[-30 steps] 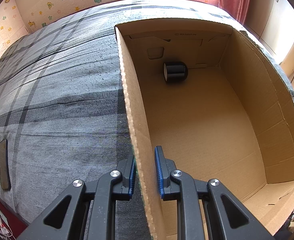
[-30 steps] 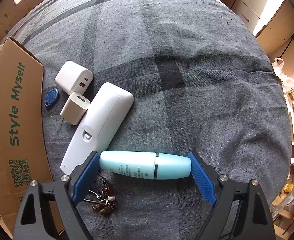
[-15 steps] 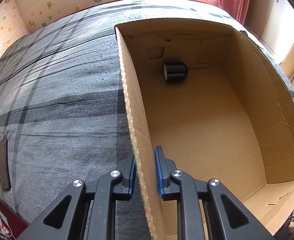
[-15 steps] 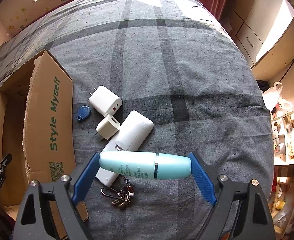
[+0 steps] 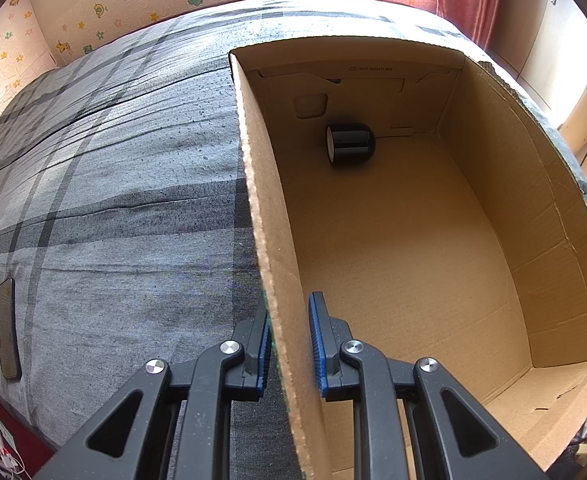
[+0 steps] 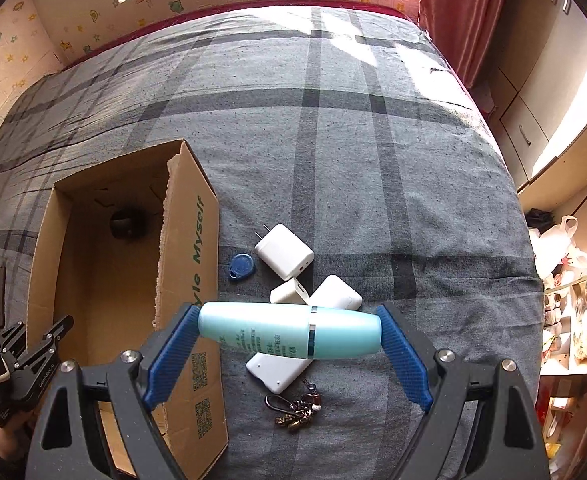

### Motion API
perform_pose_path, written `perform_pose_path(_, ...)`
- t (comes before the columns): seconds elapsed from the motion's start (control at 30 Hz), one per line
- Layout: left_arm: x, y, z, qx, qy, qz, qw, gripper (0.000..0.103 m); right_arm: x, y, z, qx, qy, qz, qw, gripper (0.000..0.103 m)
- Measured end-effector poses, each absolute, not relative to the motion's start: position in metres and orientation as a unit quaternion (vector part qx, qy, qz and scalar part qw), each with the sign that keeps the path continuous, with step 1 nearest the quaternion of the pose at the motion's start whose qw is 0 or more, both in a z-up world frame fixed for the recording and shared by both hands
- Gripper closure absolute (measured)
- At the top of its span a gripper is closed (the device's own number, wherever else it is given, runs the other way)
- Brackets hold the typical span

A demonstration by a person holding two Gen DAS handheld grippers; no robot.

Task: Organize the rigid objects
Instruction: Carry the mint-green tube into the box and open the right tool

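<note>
My right gripper [image 6: 289, 344] is shut endwise on a pale blue bottle [image 6: 289, 332], held lying across, high above the bed. Below it lie a long white case [image 6: 277, 370], two white chargers [image 6: 284, 251] [image 6: 289, 292], a blue key fob [image 6: 241, 265] and a bunch of keys [image 6: 297, 410]. The open cardboard box [image 6: 189, 240] stands to the left, with a black cylinder [image 6: 127, 224] inside. My left gripper [image 5: 289, 344] is shut on the box's left wall [image 5: 269, 208]; the black cylinder [image 5: 349, 144] lies at the far end inside.
A grey plaid bedspread [image 6: 373, 160] covers the bed. A dark flat object [image 5: 7, 328] lies near the bed's left edge. Shelves with bags [image 6: 565, 280] stand to the right, a red curtain [image 6: 457, 12] and cupboards beyond.
My right gripper has risen well above the bed with the bottle, and more of the box and bed has come into view. The left gripper has not moved.
</note>
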State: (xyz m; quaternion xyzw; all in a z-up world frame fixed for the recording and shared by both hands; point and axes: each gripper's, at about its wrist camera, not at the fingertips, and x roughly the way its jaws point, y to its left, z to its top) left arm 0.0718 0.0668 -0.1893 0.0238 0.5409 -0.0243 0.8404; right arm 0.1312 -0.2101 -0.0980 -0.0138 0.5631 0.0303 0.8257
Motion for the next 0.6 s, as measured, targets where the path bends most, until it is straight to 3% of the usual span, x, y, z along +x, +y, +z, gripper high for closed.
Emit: perform_pose_path(0.6, 0.073, 0.067, -0.189, 0.024, 0.541, -0.024, 0.840, 0.084, 0.149, -0.110, -0.084, -0.070, 0.542, 0.122, 0.828, 0.012)
